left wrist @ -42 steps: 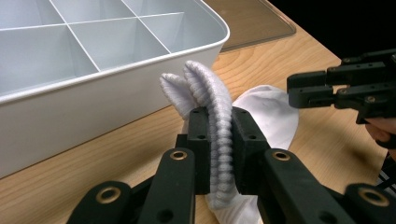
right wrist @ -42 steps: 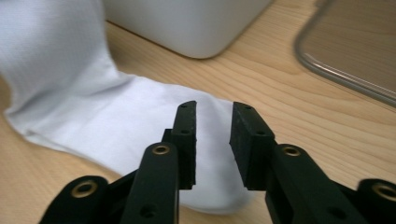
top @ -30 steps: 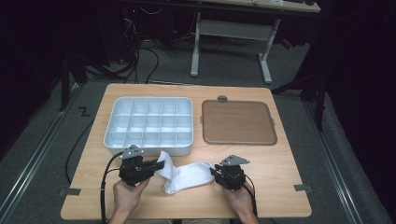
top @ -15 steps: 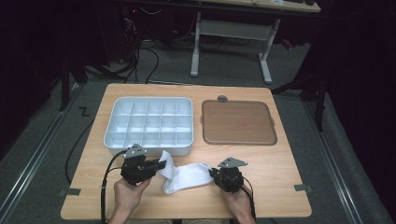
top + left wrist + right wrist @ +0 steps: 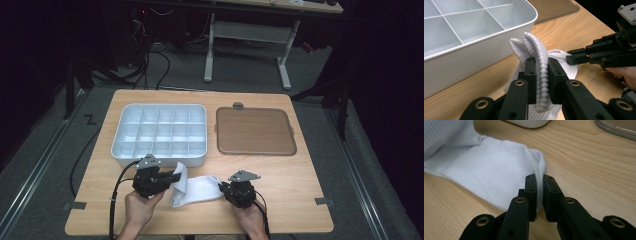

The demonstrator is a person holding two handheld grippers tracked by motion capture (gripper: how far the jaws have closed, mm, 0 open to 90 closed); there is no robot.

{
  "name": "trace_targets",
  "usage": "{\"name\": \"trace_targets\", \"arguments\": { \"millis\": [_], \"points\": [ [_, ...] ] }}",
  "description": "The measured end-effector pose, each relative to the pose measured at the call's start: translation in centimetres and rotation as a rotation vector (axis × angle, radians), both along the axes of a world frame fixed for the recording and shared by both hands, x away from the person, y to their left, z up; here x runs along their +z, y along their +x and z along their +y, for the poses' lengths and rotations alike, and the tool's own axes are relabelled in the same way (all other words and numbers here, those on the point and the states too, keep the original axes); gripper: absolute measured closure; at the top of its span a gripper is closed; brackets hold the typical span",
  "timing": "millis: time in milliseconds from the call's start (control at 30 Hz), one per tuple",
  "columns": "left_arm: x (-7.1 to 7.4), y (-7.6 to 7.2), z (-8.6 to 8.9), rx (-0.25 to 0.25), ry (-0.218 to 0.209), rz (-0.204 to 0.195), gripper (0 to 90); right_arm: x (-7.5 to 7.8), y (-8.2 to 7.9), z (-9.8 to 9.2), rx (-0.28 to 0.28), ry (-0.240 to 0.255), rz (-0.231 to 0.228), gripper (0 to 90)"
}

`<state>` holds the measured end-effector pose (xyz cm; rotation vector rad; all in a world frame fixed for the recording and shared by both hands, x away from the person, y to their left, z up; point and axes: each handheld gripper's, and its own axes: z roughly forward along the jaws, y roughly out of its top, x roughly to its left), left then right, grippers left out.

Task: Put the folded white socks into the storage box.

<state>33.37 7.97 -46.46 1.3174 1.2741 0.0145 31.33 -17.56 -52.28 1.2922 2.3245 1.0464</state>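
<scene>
Since a second ago, the right gripper [image 5: 223,186] has closed its jaws on the toe edge of the one white sock [image 5: 197,190]; the left gripper [image 5: 176,177] pinches its ribbed cuff. One compartment tray [image 5: 161,156] and one brown lid [image 5: 255,131] lie on the table [image 5: 300,175].

The left gripper [image 5: 541,72] hides part of the sock's [image 5: 536,50] cuff; the tray [image 5: 461,32] runs off the picture's edge.

You're working in a lab-like room: a lone wooden table [image 5: 300,200] on grey carpet, floor rails [image 5: 360,175], loose cables [image 5: 150,65], and an equipment desk [image 5: 250,30] behind in darkness
</scene>
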Motion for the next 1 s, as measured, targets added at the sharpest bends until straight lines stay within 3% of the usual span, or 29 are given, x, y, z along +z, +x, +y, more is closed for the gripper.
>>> {"name": "trace_targets", "arguments": {
  "millis": [667,1000],
  "points": [
    [-1.8,0.4,-4.5,-0.081,0.120,0.025,79.5,-0.2,-0.1,1.5,0.004,0.022,0.019,83.2],
    [-2.8,0.5,-6.1,-0.103,0.144,0.041,79.1,-0.3,-0.1,1.9,0.010,0.025,0.018,83.1]
  ]
}}
